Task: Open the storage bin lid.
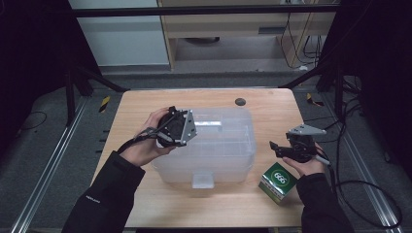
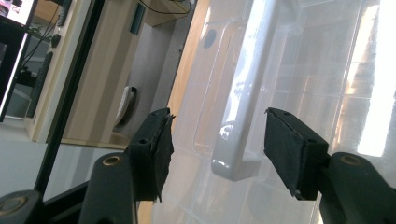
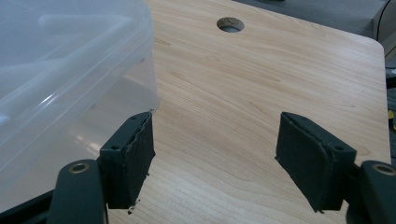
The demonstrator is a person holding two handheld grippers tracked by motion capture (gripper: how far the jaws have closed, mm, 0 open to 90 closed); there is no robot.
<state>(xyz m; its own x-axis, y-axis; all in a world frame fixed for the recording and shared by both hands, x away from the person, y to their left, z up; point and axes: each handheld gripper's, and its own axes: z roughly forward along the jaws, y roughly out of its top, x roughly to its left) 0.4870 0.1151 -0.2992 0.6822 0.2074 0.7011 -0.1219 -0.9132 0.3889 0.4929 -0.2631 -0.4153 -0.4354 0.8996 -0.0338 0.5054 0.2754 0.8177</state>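
Observation:
A clear plastic storage box (image 1: 218, 150) with its lid on stands in the middle of the wooden table (image 1: 272, 107). My left gripper (image 1: 190, 129) hovers over the lid's left part, tilted toward the white lid handle (image 1: 210, 123). In the left gripper view my left gripper (image 2: 217, 140) is open, with the white handle (image 2: 243, 102) standing between its jaws, untouched. My right gripper (image 1: 275, 146) is held to the right of the box above bare wood. It is open (image 3: 215, 144) with nothing between its jaws, and the box's corner (image 3: 60, 70) lies beside its left jaw.
A small green carton (image 1: 278, 182) marked 666 sits near the table's front right, under the right hand. A round cable hole (image 1: 240, 102) (image 3: 230, 24) lies at the far edge. A white latch (image 1: 202, 180) hangs on the box's front. Dark floor and cables surround the table.

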